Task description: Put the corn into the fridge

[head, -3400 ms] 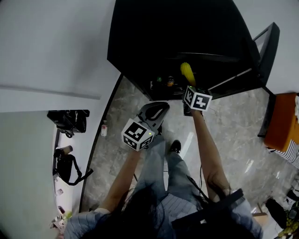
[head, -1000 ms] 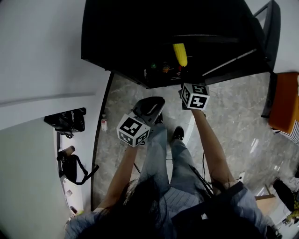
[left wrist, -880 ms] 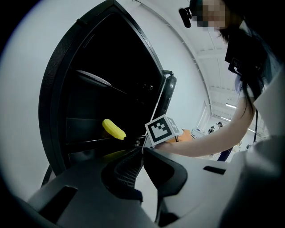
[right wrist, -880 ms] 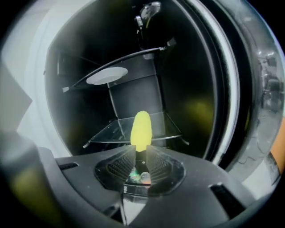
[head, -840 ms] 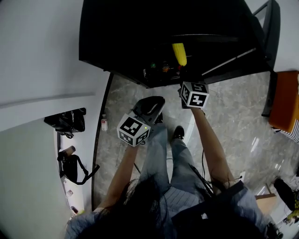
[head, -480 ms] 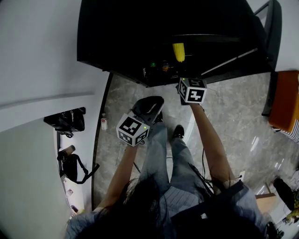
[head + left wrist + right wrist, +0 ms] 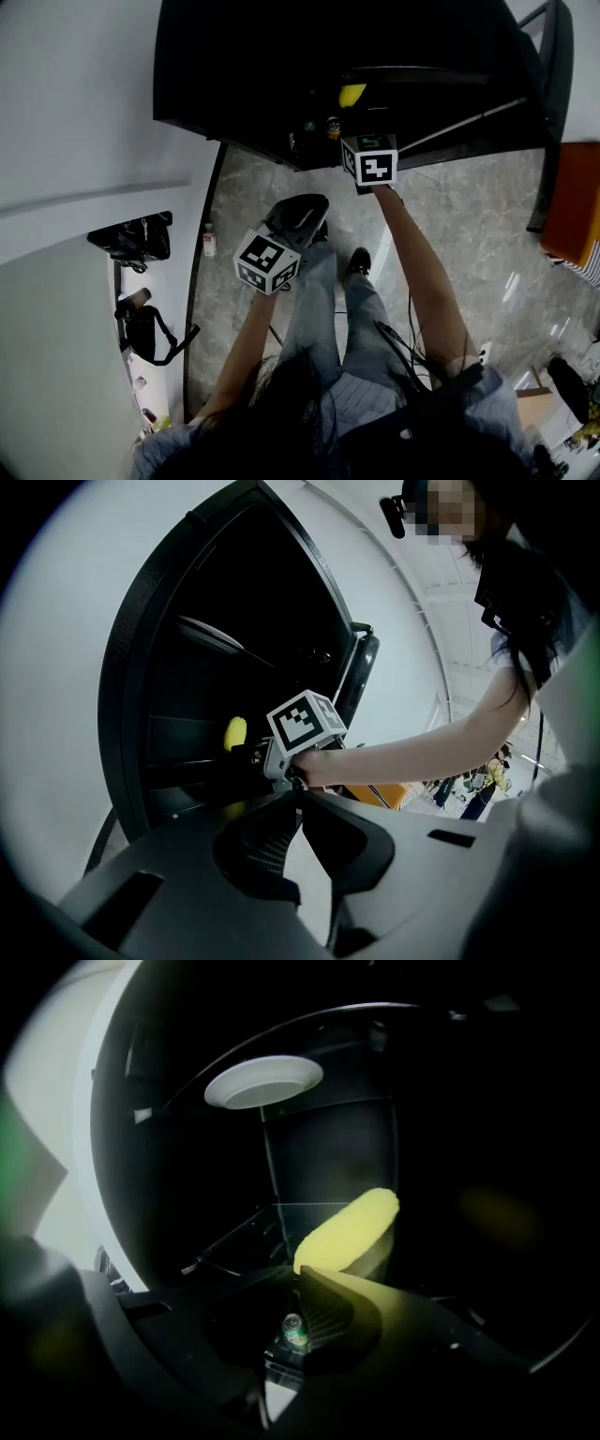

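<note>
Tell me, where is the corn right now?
In the right gripper view, the corn sits inside the dark fridge, just beyond the tips of the right tongs, below a white plate.

One corn [image 7: 347, 1227] – one fridge [image 7: 234, 75] – two hand-held grippers [image 7: 300, 794] [image 7: 298, 1277]

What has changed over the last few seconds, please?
The right claw reached further into the fridge and has just been closing with nothing in its grip; the corn lies just past its tips, deeper inside. The left claw, shut, stayed put.
</note>
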Motion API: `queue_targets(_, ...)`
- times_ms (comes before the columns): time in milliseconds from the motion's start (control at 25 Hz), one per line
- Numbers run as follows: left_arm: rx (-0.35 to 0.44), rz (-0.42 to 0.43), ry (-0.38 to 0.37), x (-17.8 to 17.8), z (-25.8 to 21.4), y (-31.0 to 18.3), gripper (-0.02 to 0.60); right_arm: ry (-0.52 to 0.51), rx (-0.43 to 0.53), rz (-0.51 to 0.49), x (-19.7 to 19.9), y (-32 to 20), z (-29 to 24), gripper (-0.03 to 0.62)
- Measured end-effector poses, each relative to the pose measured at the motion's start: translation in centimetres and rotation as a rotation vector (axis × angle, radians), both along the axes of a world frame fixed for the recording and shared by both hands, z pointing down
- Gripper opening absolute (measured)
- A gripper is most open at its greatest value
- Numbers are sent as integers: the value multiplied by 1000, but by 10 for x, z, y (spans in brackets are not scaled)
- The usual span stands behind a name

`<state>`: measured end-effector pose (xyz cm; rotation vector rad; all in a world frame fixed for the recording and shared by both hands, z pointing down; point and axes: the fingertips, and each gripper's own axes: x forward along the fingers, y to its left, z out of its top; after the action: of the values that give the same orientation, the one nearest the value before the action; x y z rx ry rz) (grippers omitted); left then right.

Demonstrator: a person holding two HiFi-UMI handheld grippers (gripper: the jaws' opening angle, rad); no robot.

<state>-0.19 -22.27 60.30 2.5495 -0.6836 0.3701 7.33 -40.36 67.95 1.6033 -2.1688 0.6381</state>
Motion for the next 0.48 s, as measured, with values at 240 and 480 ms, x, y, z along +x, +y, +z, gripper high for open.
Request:
queue_targets(240, -8, -22, 3, -5, 2, 1, 9, -5, -4, -14, -8, -6, -1, 37)
queue_targets(480, -18, -55, 10, -8, 4, 5, 9, -85, 7, -3, -5, 13, -13, 37)
